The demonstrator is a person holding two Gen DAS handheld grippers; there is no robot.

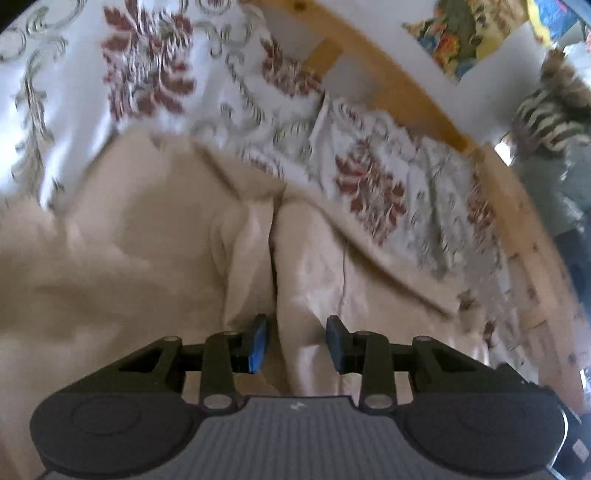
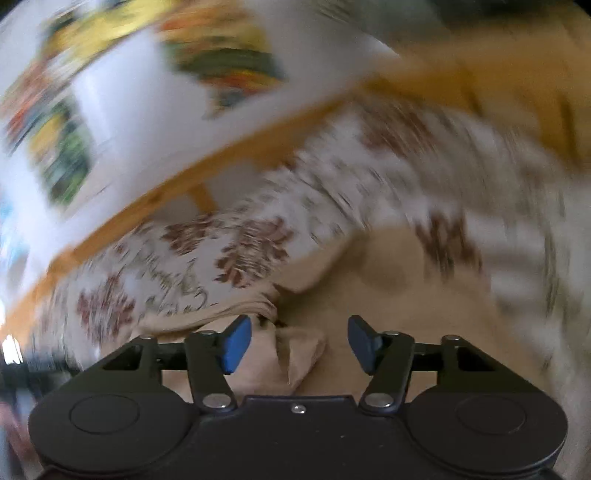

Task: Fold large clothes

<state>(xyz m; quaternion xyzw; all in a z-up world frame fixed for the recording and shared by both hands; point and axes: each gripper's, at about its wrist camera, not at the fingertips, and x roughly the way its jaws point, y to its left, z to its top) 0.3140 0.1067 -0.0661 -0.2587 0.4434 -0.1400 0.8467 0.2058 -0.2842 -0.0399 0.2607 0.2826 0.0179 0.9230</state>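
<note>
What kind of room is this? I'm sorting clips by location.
Likely a bedroom: a floral bedspread covers a bed with a wooden frame, the beige garment lies on it, and colourful pictures hang on the wall.

You are working in a home bedroom: a bed (image 1: 417, 92) with a pale wooden frame carries a white bedspread (image 1: 147, 74) printed with red-brown flowers and grey scrolls, a bright multicoloured picture (image 1: 461, 33) hangs on the white wall behind it, and a striped fur-trimmed garment (image 1: 554, 118) hangs at the side
</note>
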